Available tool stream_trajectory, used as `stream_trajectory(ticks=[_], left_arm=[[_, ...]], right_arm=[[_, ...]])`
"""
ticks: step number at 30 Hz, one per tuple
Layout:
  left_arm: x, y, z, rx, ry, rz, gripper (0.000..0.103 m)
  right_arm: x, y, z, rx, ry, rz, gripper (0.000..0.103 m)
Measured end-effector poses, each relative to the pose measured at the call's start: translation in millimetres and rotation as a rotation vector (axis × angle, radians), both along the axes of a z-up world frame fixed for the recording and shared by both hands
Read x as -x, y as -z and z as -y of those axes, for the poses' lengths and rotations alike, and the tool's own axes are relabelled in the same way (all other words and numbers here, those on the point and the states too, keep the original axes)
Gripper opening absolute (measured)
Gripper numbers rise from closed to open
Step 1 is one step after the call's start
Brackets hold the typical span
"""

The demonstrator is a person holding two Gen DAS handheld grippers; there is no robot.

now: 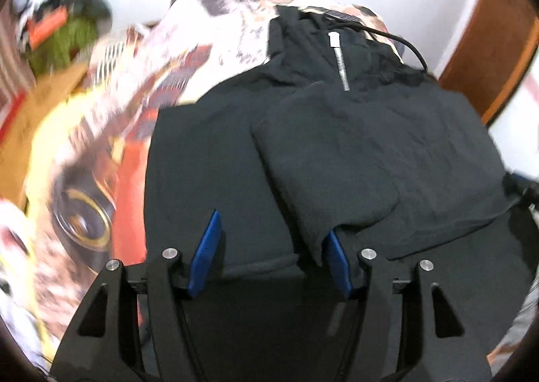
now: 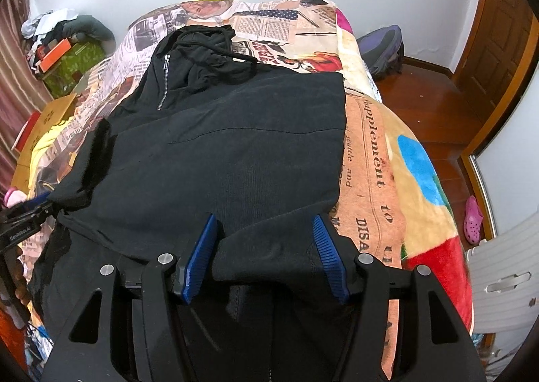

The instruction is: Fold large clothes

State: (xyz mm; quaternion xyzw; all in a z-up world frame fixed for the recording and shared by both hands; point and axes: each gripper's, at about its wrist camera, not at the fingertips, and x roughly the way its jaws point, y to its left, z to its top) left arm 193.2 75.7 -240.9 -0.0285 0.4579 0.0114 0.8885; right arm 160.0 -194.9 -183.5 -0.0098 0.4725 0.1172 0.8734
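- Two grippers work a black zip hoodie [image 1: 337, 146] spread on a bed's newspaper-print blanket [image 1: 101, 163].
- Left wrist view: the left gripper [image 1: 269, 247] has its jaws apart, pressing on nothing; a folded sleeve edge lies against its right pad, hood farthest away.
- Right wrist view: the right gripper [image 2: 266, 247] has its jaws apart astride a fabric fold at the near hem, so it seems nearer to a hold; the hoodie's long axis runs straight ahead.

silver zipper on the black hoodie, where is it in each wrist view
Left wrist view: the silver zipper runs down the chest at upper centre, a little right of the middle.
Right wrist view: the zipper sits upper left, slanting down.
Shared landmark: the black drawstring by the hood, right of the zipper.
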Motion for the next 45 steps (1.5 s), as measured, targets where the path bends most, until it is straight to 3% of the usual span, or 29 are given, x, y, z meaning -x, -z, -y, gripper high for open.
stream_trajectory(ticks=[10,16,19,22,24,26,28,31,33,38,45], left_arm=[[-33,9,58,-0.136,0.139,-0.026,0.062],[-44,6,69,-0.218,0.135,0.009,0.062],[-44,-6,52,-0.248,0.076,0.05,0.062],[-39,-20,24,-0.228,0.007,0.085,0.062],[-32,-31,-3,-0.181,-0.055,0.105,0.062],[-24,-35,-32,-0.098,-0.101,0.107,0.072],[-17,-34,-49,-0.046,-0.128,0.105,0.073],[-2,-26,-73,-0.125,-0.229,0.098,0.073],[4,-11,-89,-0.117,-0.262,0.052,0.073],[14,17,-99,-0.136,-0.246,-0.052,0.073],[1,-11,-87,-0.088,-0.181,0.017,0.073]], right_arm=[[1,1,0,-0.011,-0.003,0.006,0.056],[1,4,2,-0.026,-0.004,0.005,0.058],[0,5,5,-0.04,-0.001,0.001,0.061],[0,7,7,-0.058,0.003,-0.006,0.063],[-1,8,7,-0.065,0.002,-0.008,0.063],[0,7,7,-0.063,-0.001,-0.009,0.063],[0,7,5,-0.056,-0.002,-0.007,0.064],[0,8,5,-0.048,-0.002,-0.006,0.064],[0,8,5,-0.048,0.001,-0.007,0.064],[-1,7,3,-0.033,-0.002,-0.012,0.064],[-7,-11,2,-0.041,-0.025,0.008,0.064]])
